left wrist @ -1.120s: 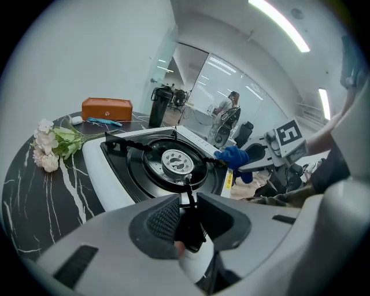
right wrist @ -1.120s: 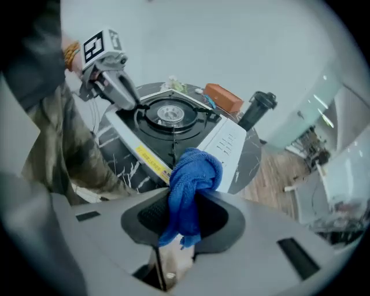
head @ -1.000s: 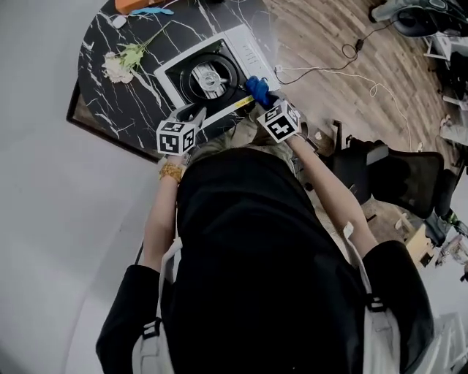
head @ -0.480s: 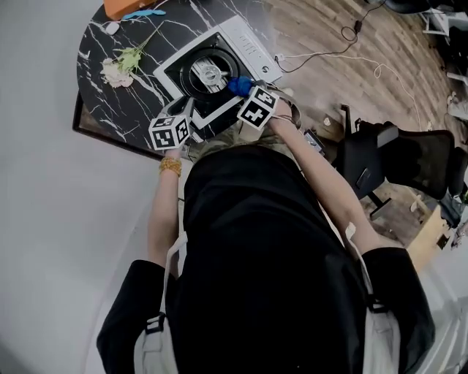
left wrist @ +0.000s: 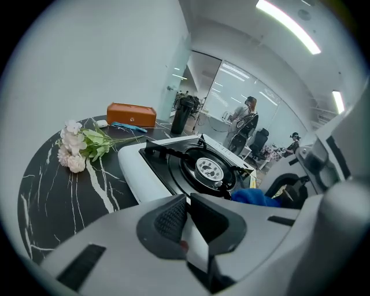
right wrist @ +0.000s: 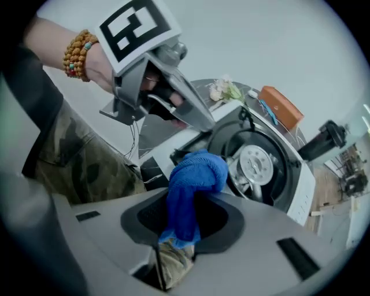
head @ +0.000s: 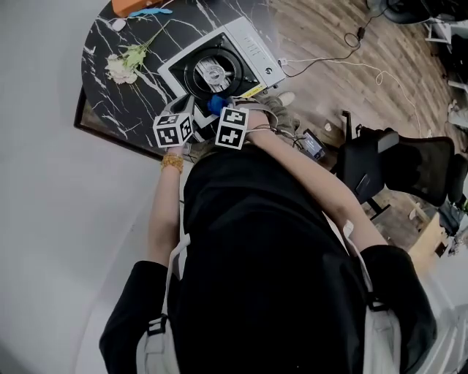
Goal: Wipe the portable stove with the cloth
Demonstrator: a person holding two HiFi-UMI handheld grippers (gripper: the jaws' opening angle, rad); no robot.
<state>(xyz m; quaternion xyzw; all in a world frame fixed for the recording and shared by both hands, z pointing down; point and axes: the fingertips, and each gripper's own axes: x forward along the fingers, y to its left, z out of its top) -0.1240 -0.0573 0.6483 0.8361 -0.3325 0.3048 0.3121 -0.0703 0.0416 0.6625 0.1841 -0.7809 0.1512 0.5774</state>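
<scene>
Right gripper view shows the right gripper [right wrist: 185,218] clamped on the blue cloth [right wrist: 193,176]. The cloth's free end is bunched up ahead of the jaws and points toward the portable stove [right wrist: 302,188]. The stove lies just beyond and a little right of that bunch, with its round burner [right wrist: 254,163] as the nearest part. By my reading the coming wipe means carrying the cloth forward and down onto the pan round the burner.

From the head view, the cloth [head: 215,104] sits at the stove's [head: 248,44] near edge. The stove's long axis slants from the left toward the far right across the counter [head: 110,98].

The left gripper [head: 191,111] is just beside the right gripper [head: 218,108], on its left, at the stove's near left corner. Both are equally close to the stove, but only the right one carries the cloth.

The left gripper [left wrist: 186,215] has just been closing, and its jaws now stand together. I can make out nothing between them; the stove [left wrist: 139,167] and cloth [left wrist: 254,196] lie beyond its tips.

Counted: one stove with one burner, one cloth and two grippers. Left of the stove lies one spray of flowers [head: 121,64], and at the far edge one orange box [head: 135,6].
</scene>
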